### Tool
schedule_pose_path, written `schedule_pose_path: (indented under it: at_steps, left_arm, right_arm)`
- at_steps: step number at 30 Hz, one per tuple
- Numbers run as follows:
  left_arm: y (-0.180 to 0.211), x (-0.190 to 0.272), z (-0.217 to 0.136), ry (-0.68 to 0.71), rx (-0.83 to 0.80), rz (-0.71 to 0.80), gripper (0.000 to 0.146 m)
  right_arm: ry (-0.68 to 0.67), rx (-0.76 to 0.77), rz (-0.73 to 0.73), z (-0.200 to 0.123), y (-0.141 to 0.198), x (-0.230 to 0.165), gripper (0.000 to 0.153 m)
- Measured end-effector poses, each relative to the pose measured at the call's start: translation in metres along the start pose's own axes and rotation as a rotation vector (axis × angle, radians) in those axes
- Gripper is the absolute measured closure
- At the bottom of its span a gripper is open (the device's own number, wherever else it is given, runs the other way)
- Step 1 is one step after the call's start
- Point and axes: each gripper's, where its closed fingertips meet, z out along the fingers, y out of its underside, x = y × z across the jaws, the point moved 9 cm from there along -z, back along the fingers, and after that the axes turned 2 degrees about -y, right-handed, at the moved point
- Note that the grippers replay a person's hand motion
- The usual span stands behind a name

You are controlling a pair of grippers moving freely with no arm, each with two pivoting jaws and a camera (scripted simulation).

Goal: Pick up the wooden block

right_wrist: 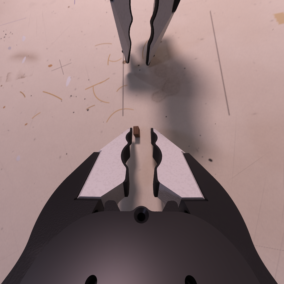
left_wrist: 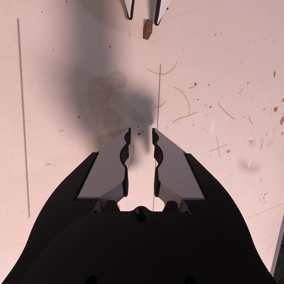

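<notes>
Near end, right wrist view: right hand-held gripper (right_wrist: 141,130) released, jaws spread, nothing between the pads.
Block place: wooden block (right_wrist: 136,131) lies on the bench (right_wrist: 46,138), just at the fingertip line, inside the gap but hard toward the left finger (right_wrist: 128,138); touching it or not, cannot tell.
Block look: small, brown, short box shape; casts a thin shadow toward the near side.
Mid bench: pinkish, scuffed surface with orange arcs, dark specks and thin pencil lines; big soft shadows across the middle.
Far end, right wrist view: left hand-held gripper (right_wrist: 137,62) points back this way, jaws apart, empty, well apart from the block.
Left wrist view check: left hand-held gripper (left_wrist: 141,130) released, only bare bench between fingers; wooden block (left_wrist: 147,29) far off, by the right hand-held gripper (left_wrist: 143,20) tips.
Step in hand: approach and line-up by the right one, grasp not yet made.
Next move needs: probably a small shift left to centre the block, push a little farther so pads cover it, then clench and lift.
Risk: off-centre close could nudge or spin the block out.
</notes>
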Motion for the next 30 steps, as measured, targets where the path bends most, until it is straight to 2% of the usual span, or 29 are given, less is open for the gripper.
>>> schedule_pose_path:
  at_steps: [5, 10, 14, 22, 30]
  left_arm:
    - [-0.001, 0.000, 0.000, 0.001, -0.010, 0.011, 0.119]
    - [-0.002, 0.000, 0.000, -0.002, -0.019, 0.020, 0.119]
    - [-0.004, 0.001, 0.000, -0.008, -0.030, 0.031, 0.119]
    - [-0.007, 0.002, 0.002, -0.021, -0.051, 0.055, 0.119]
    - [-0.012, 0.000, 0.003, -0.031, -0.060, 0.090, 0.120]
  right_arm:
    - [-0.008, -0.051, -0.048, 0.012, 0.002, -0.007, 0.126]
    - [0.015, -0.059, -0.065, 0.014, 0.001, -0.009, 0.146]
    - [0.021, -0.065, -0.091, 0.012, 0.003, -0.011, 0.146]
    - [0.039, -0.035, -0.048, -0.003, 0.011, -0.002, 0.146]
    - [0.073, 0.045, -0.015, -0.011, 0.007, 0.009, 0.146]
